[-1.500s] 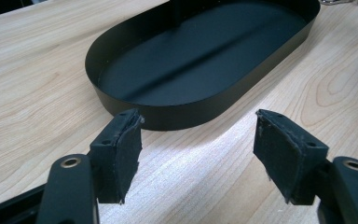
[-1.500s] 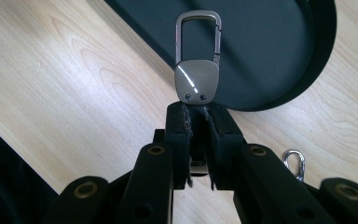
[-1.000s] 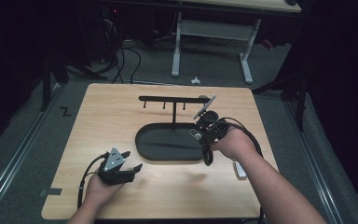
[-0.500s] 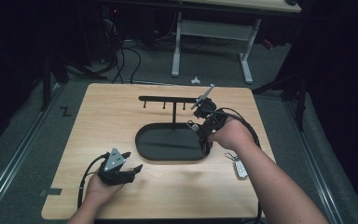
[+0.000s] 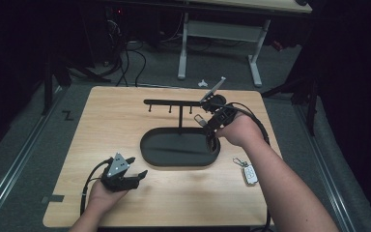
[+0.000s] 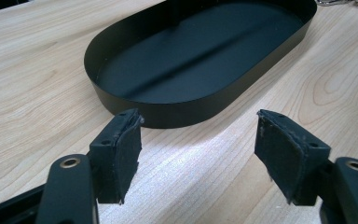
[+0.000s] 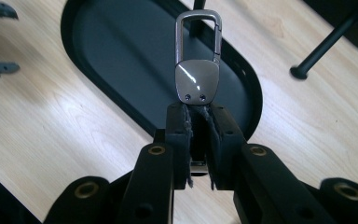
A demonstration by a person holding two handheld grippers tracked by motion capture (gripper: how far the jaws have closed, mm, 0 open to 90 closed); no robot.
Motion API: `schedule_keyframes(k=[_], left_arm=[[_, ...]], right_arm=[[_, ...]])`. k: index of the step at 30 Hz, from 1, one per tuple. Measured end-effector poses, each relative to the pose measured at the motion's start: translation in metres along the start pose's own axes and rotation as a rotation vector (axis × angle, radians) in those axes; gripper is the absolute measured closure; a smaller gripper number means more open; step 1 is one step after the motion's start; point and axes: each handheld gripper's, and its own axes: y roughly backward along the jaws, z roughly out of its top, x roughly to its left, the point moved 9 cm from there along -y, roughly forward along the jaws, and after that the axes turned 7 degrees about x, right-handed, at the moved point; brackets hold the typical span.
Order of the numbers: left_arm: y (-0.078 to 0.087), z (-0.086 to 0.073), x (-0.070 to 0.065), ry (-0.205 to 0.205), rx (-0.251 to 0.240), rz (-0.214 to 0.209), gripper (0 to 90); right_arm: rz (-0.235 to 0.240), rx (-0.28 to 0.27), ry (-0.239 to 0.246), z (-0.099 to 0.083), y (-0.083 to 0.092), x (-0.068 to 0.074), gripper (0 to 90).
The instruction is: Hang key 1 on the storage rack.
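Both hand-held grippers worked over a pale wood-grain counter (image 5: pixel 125 125). Left hand-held gripper (image 6: pixel 198 154) rested near the front edge with its padded jaws spread wide apart and nothing between them, pointing at the tray. Right hand-held gripper (image 7: pixel 198 116) had its jaws pressed together on a shiny metal key clip (image 7: pixel 197 60), held above the tray's right end beside the rack. That oval black tray (image 6: pixel 168 109), matte with low straight walls, lay bare inside. From it rose a thin black rack (image 5: pixel 174 103) with small hooks. A key fob (image 5: pixel 249 172) lay on the wood to the tray's right.
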Motion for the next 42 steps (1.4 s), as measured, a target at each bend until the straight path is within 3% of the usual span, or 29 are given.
schedule_keyframes(k=[5,16,26,29,38,42], left_arm=[[0.000,0.000,0.000,0.001,0.003,-0.003,32.0],[0.000,-0.001,0.000,0.000,0.006,-0.008,32.0],[-0.001,-0.001,0.000,-0.001,0.010,-0.014,32.1],[-0.001,-0.002,-0.001,-0.001,0.011,-0.015,32.0],[-0.001,-0.002,0.001,-0.002,0.012,-0.014,32.0],[-0.001,-0.002,0.000,-0.002,0.015,-0.017,32.0]], right_arm=[[-0.008,-0.010,0.015,0.010,0.002,0.002,80.7],[-0.006,-0.017,-0.010,0.029,-0.010,0.000,80.6],[-0.017,-0.012,-0.049,0.033,-0.025,-0.003,80.5],[-0.024,-0.017,-0.028,0.036,-0.027,-0.005,80.4],[-0.043,-0.016,-0.061,0.041,-0.034,-0.009,78.0],[-0.049,-0.023,-0.051,0.041,-0.034,-0.010,76.7]])
